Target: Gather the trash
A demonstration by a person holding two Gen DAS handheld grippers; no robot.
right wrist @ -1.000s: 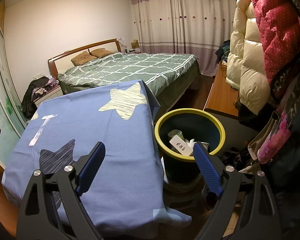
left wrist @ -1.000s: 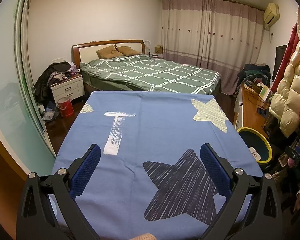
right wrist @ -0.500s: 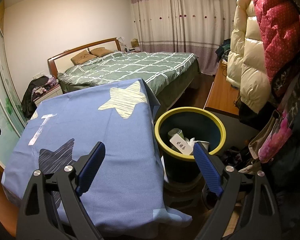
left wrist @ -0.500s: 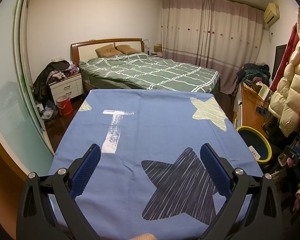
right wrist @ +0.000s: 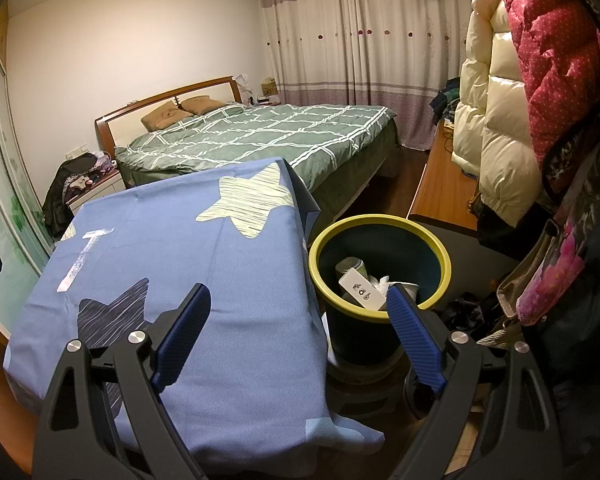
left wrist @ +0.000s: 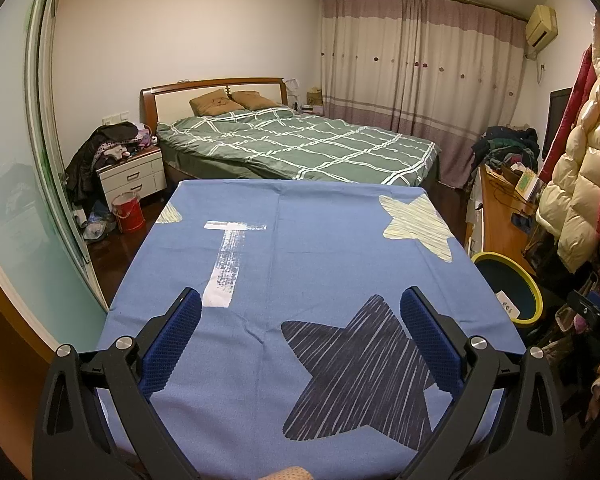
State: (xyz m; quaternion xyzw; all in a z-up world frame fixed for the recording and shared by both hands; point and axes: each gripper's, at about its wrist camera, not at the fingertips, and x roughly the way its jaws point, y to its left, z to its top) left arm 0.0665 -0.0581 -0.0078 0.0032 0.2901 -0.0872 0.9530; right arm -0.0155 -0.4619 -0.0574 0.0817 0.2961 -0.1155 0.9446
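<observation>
A dark trash bin with a yellow rim (right wrist: 380, 236) stands on the floor right of the table. It holds a white flat box (right wrist: 360, 292), a cup and crumpled paper. The bin also shows at the right in the left wrist view (left wrist: 512, 276). My left gripper (left wrist: 300, 336) is open and empty, above the near part of the blue star-patterned tablecloth (left wrist: 300, 248). My right gripper (right wrist: 298, 332) is open and empty, above the table's right edge (right wrist: 304, 280) with its right finger over the bin's near rim. No trash shows on the tablecloth.
A green checked bed (left wrist: 300, 148) stands behind the table. A nightstand piled with clothes (left wrist: 132, 172) and a red bucket (left wrist: 128, 212) are at the left. A wooden desk (right wrist: 440, 192) and hanging puffer coats (right wrist: 500, 120) crowd the right side.
The left gripper view has drifted slightly back and up, so the table sits a little farther. The right gripper has not visibly moved. Both stay open.
</observation>
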